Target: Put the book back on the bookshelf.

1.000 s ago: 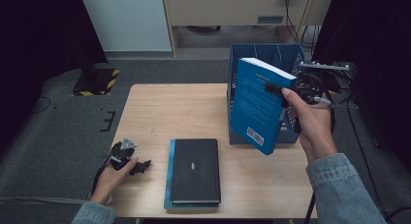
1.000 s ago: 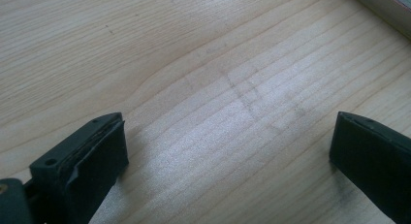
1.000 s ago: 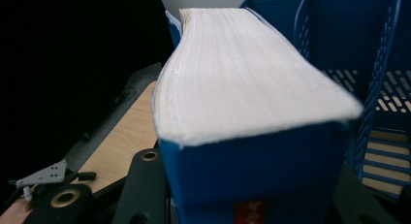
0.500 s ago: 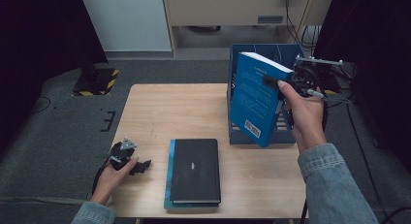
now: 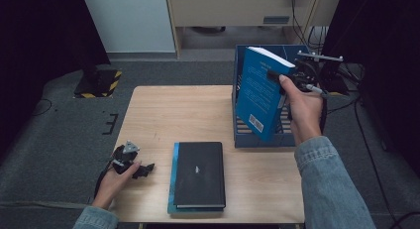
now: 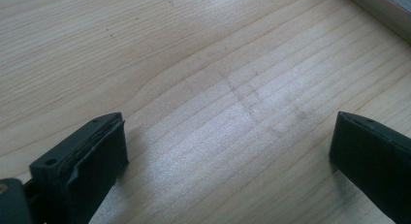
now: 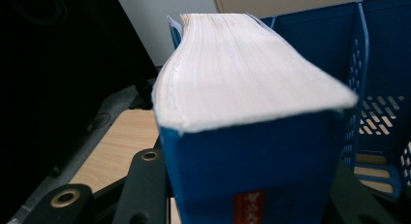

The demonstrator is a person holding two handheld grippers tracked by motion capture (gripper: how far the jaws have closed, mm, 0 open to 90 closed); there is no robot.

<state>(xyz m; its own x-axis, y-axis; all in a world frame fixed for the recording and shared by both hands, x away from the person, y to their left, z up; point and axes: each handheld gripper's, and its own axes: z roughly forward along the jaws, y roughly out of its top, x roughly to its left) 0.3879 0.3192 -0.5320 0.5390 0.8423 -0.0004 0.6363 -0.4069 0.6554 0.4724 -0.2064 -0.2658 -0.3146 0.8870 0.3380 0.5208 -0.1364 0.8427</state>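
- The right gripper (image 5: 285,80) is clamped on a thick blue paperback book (image 5: 260,92), its black jaws pressing the covers from either side near the spine.
- In the right gripper view the blue paperback book (image 7: 252,136) sits between the jaws, pale page block facing the camera and a small red label low on the blue spine.
- The book is held up off the table, tilted, its lower corner inside the front of a blue plastic file rack (image 5: 241,135) at the far right of the light wooden table (image 5: 173,115).
- The person's right hand (image 5: 304,110), in a denim sleeve, grips the tool just beside the rack.
- Nearer the person, a black hardcover book (image 5: 199,173) lies flat on a teal book (image 5: 171,189), well apart from the rack.
- The left gripper (image 5: 133,164) rests at the table's near left edge, its jaws spread wide over bare wood with nothing between them.
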